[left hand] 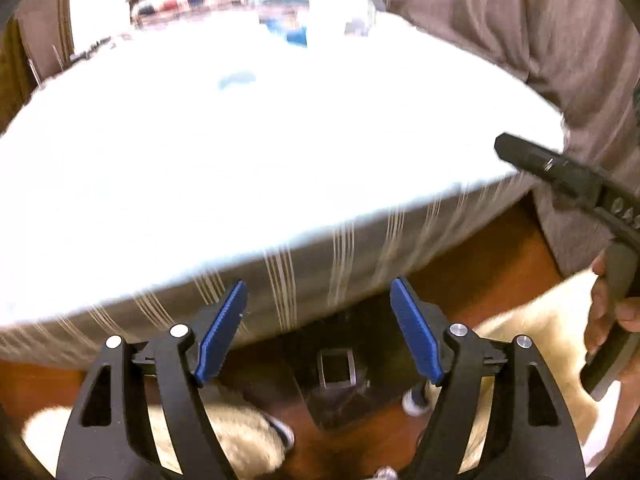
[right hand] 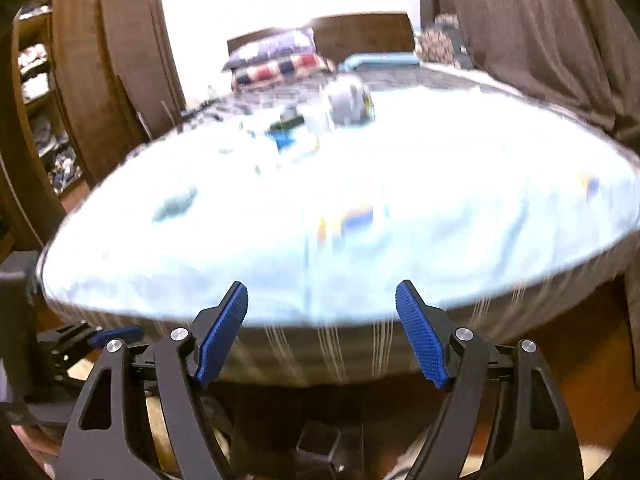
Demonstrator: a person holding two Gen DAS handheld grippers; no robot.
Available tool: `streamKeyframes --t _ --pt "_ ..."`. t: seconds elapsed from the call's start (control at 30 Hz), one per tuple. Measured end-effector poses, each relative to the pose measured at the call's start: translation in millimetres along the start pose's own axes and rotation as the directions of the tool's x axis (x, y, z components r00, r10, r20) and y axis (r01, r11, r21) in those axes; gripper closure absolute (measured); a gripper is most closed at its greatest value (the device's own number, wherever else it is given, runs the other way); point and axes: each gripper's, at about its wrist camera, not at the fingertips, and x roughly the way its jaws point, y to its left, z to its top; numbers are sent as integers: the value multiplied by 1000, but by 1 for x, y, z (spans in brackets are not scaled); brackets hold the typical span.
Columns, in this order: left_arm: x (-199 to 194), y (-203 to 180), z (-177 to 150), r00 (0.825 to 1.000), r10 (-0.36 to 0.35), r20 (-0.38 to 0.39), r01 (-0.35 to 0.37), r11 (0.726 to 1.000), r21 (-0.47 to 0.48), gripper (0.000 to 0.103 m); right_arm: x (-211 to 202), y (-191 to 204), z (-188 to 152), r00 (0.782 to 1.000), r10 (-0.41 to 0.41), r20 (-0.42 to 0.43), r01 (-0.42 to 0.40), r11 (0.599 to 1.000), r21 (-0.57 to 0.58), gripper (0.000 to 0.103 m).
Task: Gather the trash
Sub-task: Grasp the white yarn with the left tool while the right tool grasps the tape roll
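A bed with a pale blue sheet (right hand: 440,184) fills both views, blurred by motion. On it lie small bits of trash: a grey-blue scrap (right hand: 176,204) at the left, a blue and yellow wrapper (right hand: 352,218) in the middle, another small one (right hand: 592,186) at the right, and a heap of wrappers and a crumpled bag (right hand: 316,120) farther back. The scrap (left hand: 236,79) and heap (left hand: 288,20) also show in the left wrist view. My left gripper (left hand: 318,330) is open and empty at the bed's near edge. My right gripper (right hand: 322,332) is open and empty there too.
The striped mattress side (left hand: 312,280) faces me above a brown wooden floor (left hand: 500,248). A dark bin (left hand: 336,372) stands on the floor below. Pillows (right hand: 280,60) and a headboard (right hand: 360,34) sit at the far end. A wooden wardrobe (right hand: 100,80) stands left, a brown curtain (right hand: 540,40) right.
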Motion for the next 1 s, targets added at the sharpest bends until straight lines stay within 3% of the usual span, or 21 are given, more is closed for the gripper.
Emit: streamKeyframes --t 0.17,0.4,0.6,0.83,1.0 --pt "-22 17 46 994 30 102 -28 999 -19 30 12 0 42 1000 -4 16 5 1000 -22 26" --pt "-4 42 96 986 103 130 -93 993 -76 30 46 12 76 1000 -5 13 5 1000 -22 26" --pt "17 62 107 985 136 104 -127 988 -93 30 88 13 98 1000 15 -23 -14 1000 22 26" --pt "37 70 114 988 135 79 -127 987 -101 33 121 20 100 997 51 -63 -47 998 51 47" --pt "47 76 119 988 133 73 -124 986 -111 41 120 41 106 995 92 -36 -93 996 -14 49"
